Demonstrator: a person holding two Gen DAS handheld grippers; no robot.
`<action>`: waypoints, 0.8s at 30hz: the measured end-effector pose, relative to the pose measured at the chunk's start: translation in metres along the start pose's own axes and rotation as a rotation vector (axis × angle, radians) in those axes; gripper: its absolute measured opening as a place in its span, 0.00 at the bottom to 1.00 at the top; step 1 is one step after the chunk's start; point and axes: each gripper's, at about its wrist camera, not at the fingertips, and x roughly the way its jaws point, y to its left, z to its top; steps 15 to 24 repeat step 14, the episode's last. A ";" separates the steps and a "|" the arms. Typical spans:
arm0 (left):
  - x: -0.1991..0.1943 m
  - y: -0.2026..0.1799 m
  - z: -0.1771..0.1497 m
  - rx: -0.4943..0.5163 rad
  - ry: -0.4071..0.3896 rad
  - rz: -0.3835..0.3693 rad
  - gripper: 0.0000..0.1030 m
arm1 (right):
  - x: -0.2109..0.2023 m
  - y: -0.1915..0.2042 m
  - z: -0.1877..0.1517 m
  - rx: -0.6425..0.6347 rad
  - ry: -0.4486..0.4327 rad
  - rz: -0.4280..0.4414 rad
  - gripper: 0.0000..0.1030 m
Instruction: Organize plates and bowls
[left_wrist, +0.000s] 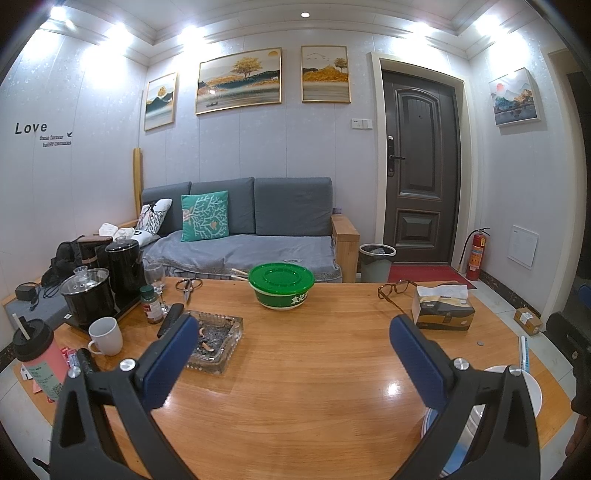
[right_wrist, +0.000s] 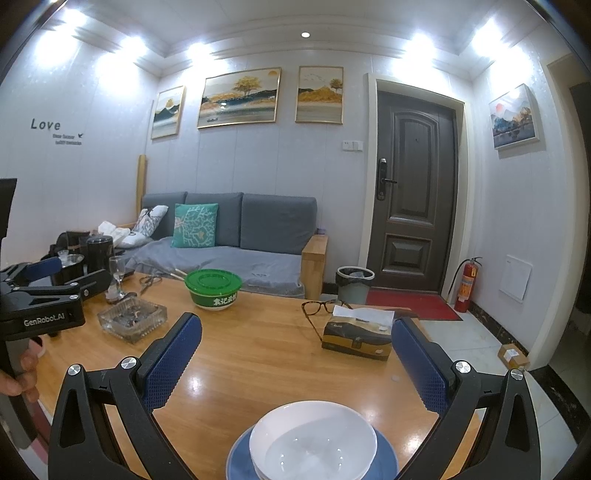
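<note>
My right wrist view gives me the clearest look: a white bowl (right_wrist: 313, 439) sits upright, mouth to the ceiling, nested on a blue plate (right_wrist: 384, 461) at six o'clock, right at the near edge of the wooden table (right_wrist: 266, 354). It is round, so I can call no long axis. The right gripper (right_wrist: 295, 354) hangs above it with jaws wide apart, gripping nothing.

That same view shows the left gripper (right_wrist: 79, 273) off at nine o'clock, with a hand (right_wrist: 18, 373) on its handle.

Over to my left wrist view: the stack is mostly hidden, only a sliver of white bowl (left_wrist: 532, 384) at four o'clock behind the finger. The left gripper (left_wrist: 295, 350) is spread open over bare tabletop. This side alone shows me the white mug (left_wrist: 106, 335) at nine o'clock. The green lidded bowl (left_wrist: 281, 285) sits at twelve, the glass ashtray (left_wrist: 214, 341) at ten.
</note>
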 end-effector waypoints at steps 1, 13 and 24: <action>0.000 0.001 0.000 0.000 0.000 -0.001 0.99 | -0.001 0.000 0.000 0.001 -0.001 0.000 0.99; 0.000 -0.001 0.000 0.002 0.001 0.000 0.99 | 0.001 0.000 -0.001 0.002 0.006 -0.001 0.99; 0.000 -0.001 0.000 0.001 0.001 -0.002 0.99 | 0.000 0.000 -0.002 0.003 0.008 -0.001 0.99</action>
